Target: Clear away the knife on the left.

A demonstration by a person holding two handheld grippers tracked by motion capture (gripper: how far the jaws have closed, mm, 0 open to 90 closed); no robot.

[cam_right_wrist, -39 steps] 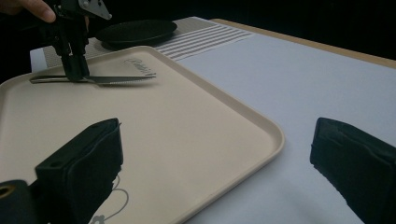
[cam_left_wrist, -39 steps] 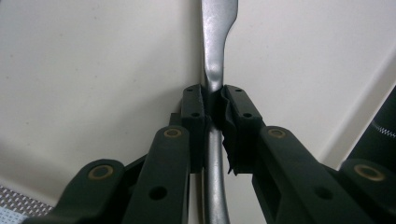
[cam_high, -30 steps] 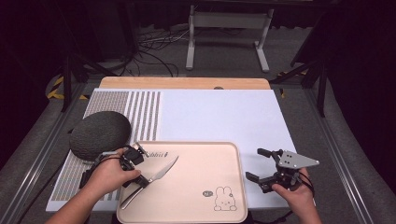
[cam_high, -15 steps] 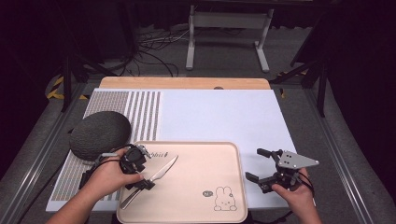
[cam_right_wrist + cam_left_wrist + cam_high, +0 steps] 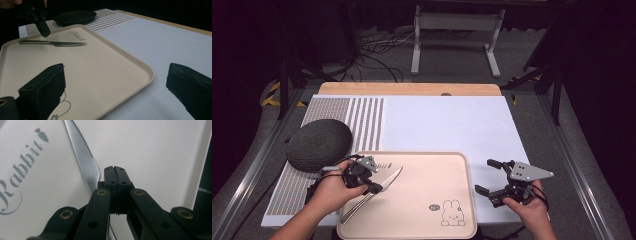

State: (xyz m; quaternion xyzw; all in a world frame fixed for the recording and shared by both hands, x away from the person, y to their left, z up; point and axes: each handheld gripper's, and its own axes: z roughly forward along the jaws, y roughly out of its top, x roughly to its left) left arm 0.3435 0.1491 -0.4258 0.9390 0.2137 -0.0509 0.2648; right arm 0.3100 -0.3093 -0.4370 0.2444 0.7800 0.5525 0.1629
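The knife (image 5: 371, 192) lies flat on the tray (image 5: 427, 172), near the tray's left edge, with its tip pointing toward the word "Rabbit" (image 5: 19, 172) printed at the tray's far left corner. The left gripper (image 5: 373, 185) is right over the knife, at the tray's left side. In the left gripper view its two black jaws are pressed tight together with nothing between them, and the knife blade (image 5: 83, 157) lies just beside them on the tray. So the left gripper holds nothing right now. I think the step in hand is setting the knife down on the tray, and it looks done, since the knife rests there by itself. The right gripper (image 5: 489, 180) waits off the tray's right edge, over the white mat (image 5: 452, 125). Its jaws are spread wide apart and hold nothing. A dark round bowl (image 5: 319, 144), turned upside down, sits just past the tray's far left corner. Next, I think the left gripper should lift up and away from the tray without bumping the knife.
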